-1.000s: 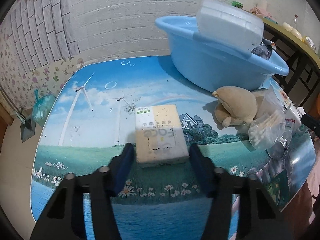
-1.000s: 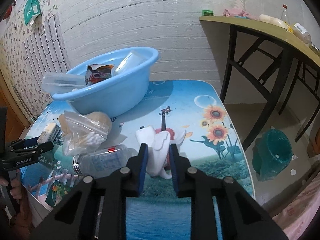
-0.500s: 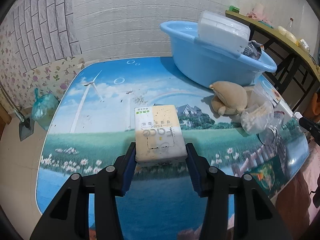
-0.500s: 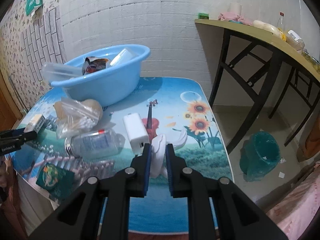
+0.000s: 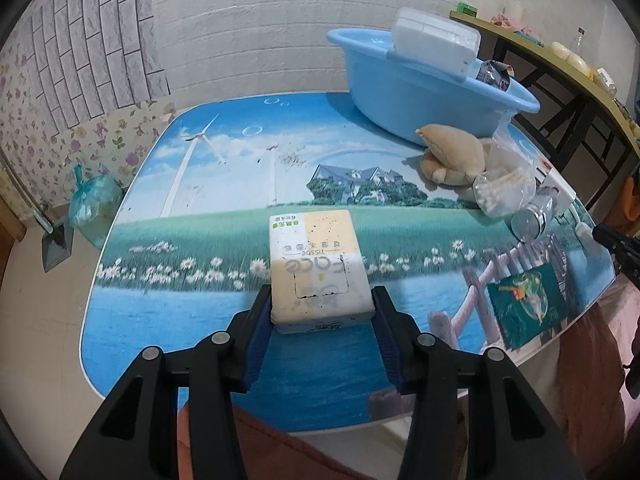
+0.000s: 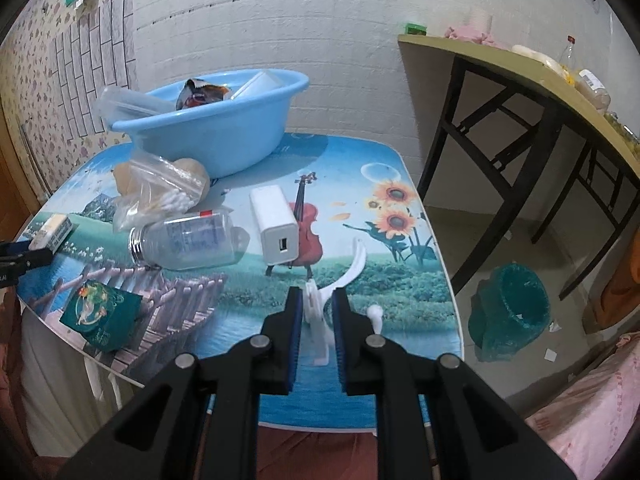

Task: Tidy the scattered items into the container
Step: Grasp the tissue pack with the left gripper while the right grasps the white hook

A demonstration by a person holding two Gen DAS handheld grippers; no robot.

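The left gripper (image 5: 322, 312) clamps a tissue pack (image 5: 318, 264), the blue basin (image 5: 424, 92) far ahead to its right. The right gripper (image 6: 316, 312) pinches a white plastic hook (image 6: 340, 280); the basin (image 6: 212, 136) stands ahead-left.

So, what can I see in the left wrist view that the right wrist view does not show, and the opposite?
Only the left wrist view: the left hand-held gripper closed on the tissue pack, the windmill print, and a tied green bag on the floor.

Only the right wrist view: the right hand-held gripper closed on a white plastic hook, the white charger, and a green bin on the floor.

Both: the blue basin, plush toy, cotton swab bag, clear bottle and green card.
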